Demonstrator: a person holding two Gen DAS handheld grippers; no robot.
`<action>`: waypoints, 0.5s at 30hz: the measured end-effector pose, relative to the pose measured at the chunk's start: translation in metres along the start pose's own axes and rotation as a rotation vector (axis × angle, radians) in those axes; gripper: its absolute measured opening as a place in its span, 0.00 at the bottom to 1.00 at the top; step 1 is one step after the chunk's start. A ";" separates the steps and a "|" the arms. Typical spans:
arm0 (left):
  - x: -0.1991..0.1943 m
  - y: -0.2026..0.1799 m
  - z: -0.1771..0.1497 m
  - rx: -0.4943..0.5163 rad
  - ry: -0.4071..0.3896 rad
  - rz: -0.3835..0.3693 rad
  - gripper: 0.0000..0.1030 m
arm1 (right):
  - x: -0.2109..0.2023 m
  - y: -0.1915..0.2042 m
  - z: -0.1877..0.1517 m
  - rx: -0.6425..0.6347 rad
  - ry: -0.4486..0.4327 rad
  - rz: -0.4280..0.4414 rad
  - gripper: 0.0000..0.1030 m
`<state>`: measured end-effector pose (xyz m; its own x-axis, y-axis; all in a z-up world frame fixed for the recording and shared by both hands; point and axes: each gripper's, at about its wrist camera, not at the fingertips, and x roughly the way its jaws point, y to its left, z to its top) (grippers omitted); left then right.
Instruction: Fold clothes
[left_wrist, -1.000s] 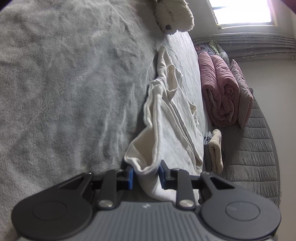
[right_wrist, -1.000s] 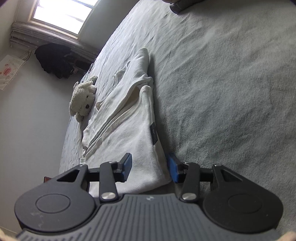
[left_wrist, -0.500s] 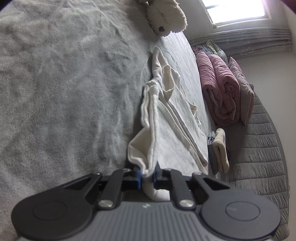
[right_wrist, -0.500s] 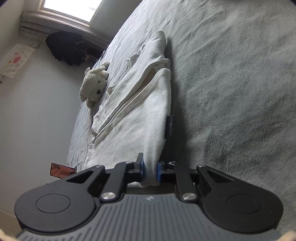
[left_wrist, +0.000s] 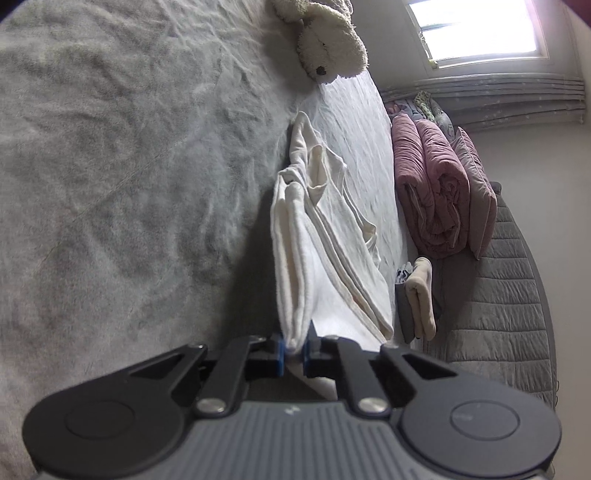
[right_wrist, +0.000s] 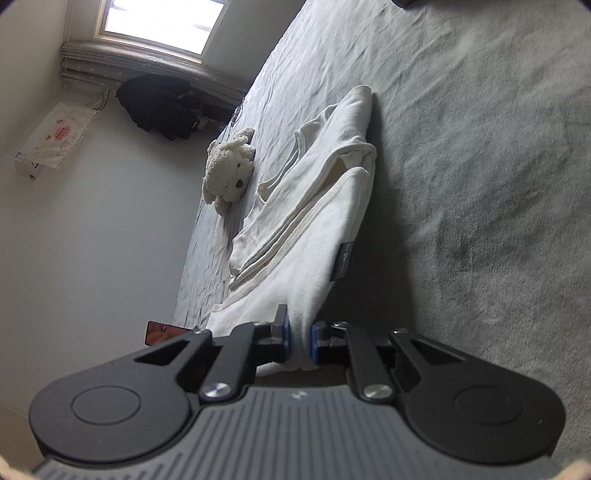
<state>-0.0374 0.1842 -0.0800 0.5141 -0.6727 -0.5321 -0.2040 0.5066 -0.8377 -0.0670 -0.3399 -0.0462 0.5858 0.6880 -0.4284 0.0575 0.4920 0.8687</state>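
Note:
A cream-white garment (left_wrist: 317, 236) lies stretched lengthwise on a grey bed (left_wrist: 110, 166). My left gripper (left_wrist: 293, 352) is shut on its near corner, and the cloth rises off the bed from there, casting a shadow. In the right wrist view the same white garment (right_wrist: 314, 221) runs away from me, with a small dark label on its right edge. My right gripper (right_wrist: 299, 334) is shut on its other near corner, lifted a little above the bed (right_wrist: 480, 166). The far end of the garment rests bunched on the bed.
A white plush dog (left_wrist: 325, 40) (right_wrist: 229, 170) lies beyond the garment. A rolled pink quilt (left_wrist: 428, 192) and a small folded beige cloth (left_wrist: 419, 295) sit to the right, on a quilted grey cover. A window (right_wrist: 162, 22) and dark clothes (right_wrist: 162, 107) are at the far wall.
Both grippers went from open around the garment's near corners to shut on them, then lifted the near edge off the bed, pulling the cloth taut.

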 end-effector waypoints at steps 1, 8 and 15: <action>-0.005 0.002 -0.005 -0.007 0.016 0.007 0.08 | -0.004 0.000 -0.003 0.008 0.004 -0.003 0.13; -0.024 0.003 -0.029 -0.015 0.075 -0.015 0.08 | -0.028 0.004 -0.022 0.058 0.007 -0.042 0.15; -0.018 0.005 -0.018 -0.079 0.079 -0.034 0.08 | -0.026 0.006 -0.005 0.133 -0.015 0.002 0.16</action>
<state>-0.0625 0.1893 -0.0769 0.4548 -0.7308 -0.5090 -0.2544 0.4411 -0.8607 -0.0858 -0.3524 -0.0310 0.5978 0.6806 -0.4235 0.1621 0.4148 0.8954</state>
